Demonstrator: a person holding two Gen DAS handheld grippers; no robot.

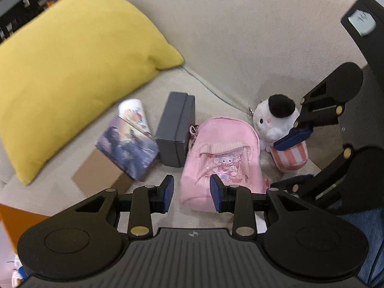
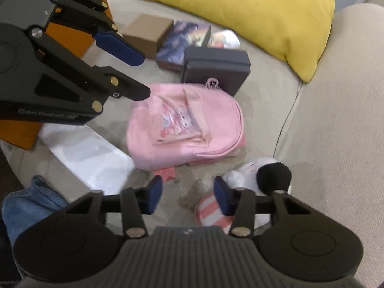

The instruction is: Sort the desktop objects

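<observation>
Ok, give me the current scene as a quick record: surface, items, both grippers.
surface: beige sofa seat
pink backpack: lying flat, centre
plush toy: right of the backpack, beside the right gripper
dark grey box: behind the backpack
picture box: atop the brown box
yellow pillow: back left
left gripper: open, empty, over the backpack's near end
right gripper: open, empty, by the plush toy

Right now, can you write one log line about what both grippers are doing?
left gripper: open, over pink backpack | right gripper: open, by plush toy | held: nothing | surface: sofa
</observation>
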